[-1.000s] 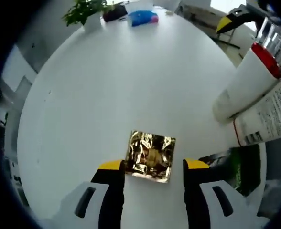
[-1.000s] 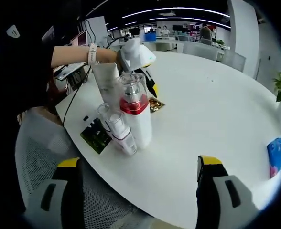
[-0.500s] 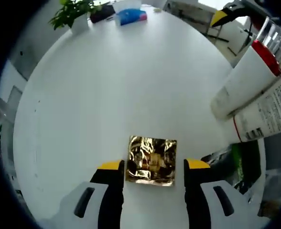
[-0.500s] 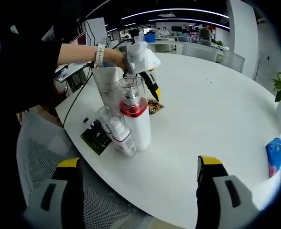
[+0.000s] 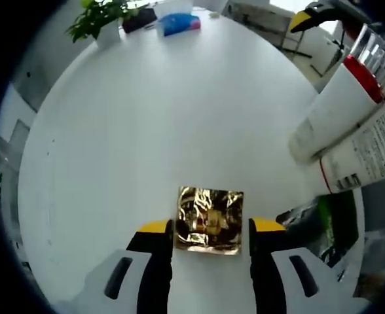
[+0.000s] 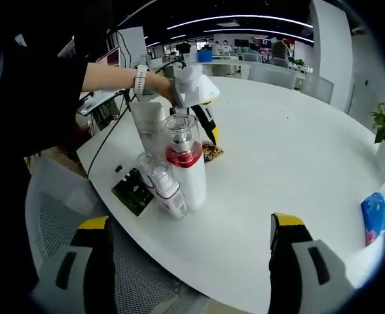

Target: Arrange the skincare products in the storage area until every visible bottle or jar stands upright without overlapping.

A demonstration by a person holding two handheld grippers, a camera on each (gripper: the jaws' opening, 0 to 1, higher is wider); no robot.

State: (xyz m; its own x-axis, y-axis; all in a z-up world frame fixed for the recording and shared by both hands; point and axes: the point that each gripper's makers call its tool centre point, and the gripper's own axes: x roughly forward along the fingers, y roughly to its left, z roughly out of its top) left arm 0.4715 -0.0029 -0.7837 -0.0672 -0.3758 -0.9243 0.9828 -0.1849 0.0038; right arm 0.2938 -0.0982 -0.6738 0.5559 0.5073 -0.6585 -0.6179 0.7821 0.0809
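In the left gripper view, our left tool [image 5: 209,227] sat low over the white bench [image 5: 166,118], its two yellow-tipped jaws spread apart with a gold foil sachet [image 5: 209,220] lying flat between them. The jaws stood just beside the sachet's left and right edges; we could not tell whether they touched it, and they had not closed on it. To the right of the sachet, near the bench edge, lay a dark green packet [image 5: 323,222]. Above it in that view leaned a white tube with printed text [image 5: 369,154] and, touching it, a white bottle with a red collar [image 5: 340,104] under a clear cap. At the far side of the bench we saw a potted plant [image 5: 104,16] and a blue packet [image 5: 179,23].

In the right gripper view, our right tool [image 6: 186,229] hung released, its jaws wide apart and holding nothing, near the bench edge and well apart from the products. Beyond it stood the cluster: a small clear-capped bottle [image 6: 166,190] nearest, the dark green packet [image 6: 132,191] flat on its left, the red-collared bottle [image 6: 187,163] upright, and the white tube [image 6: 148,127] upright behind it. Just past them the sachet [image 6: 212,152] lay on the bench under the left tool [image 6: 209,134], held by a person's hand [image 6: 161,84] with a watch at the wrist. The blue packet [image 6: 374,216] lay far right.
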